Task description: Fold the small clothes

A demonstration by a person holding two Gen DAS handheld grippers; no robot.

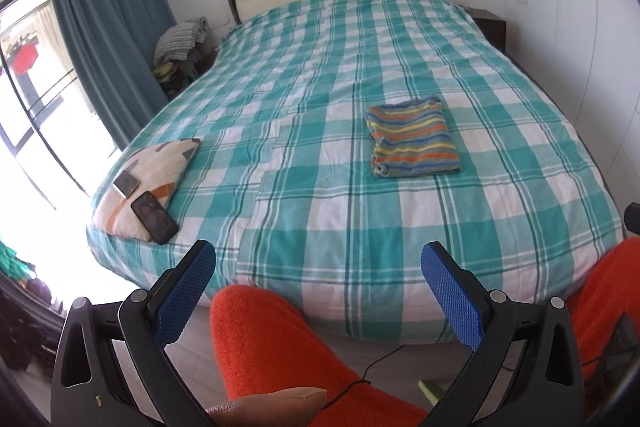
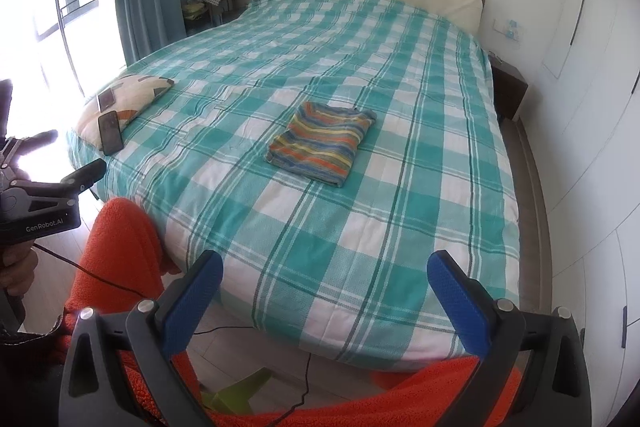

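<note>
Left wrist view: left hand-held gripper (image 1: 318, 267) spread wide and empty at lower frame; striped garment (image 1: 412, 139) lies folded right of centre on the bed (image 1: 280, 187).

Right wrist view: right hand-held gripper (image 2: 324, 277) likewise spread, empty; garment at centre. Folding appears complete; nothing further visible to fold.

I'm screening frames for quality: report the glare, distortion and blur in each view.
Left wrist view: window blown out white at the left edge, fisheye bows the bed and darkens the corners, striped garment sharp. Right wrist view: the same window glare at upper left, curved wardrobe lines, garment in focus, no motion blur.
</note>
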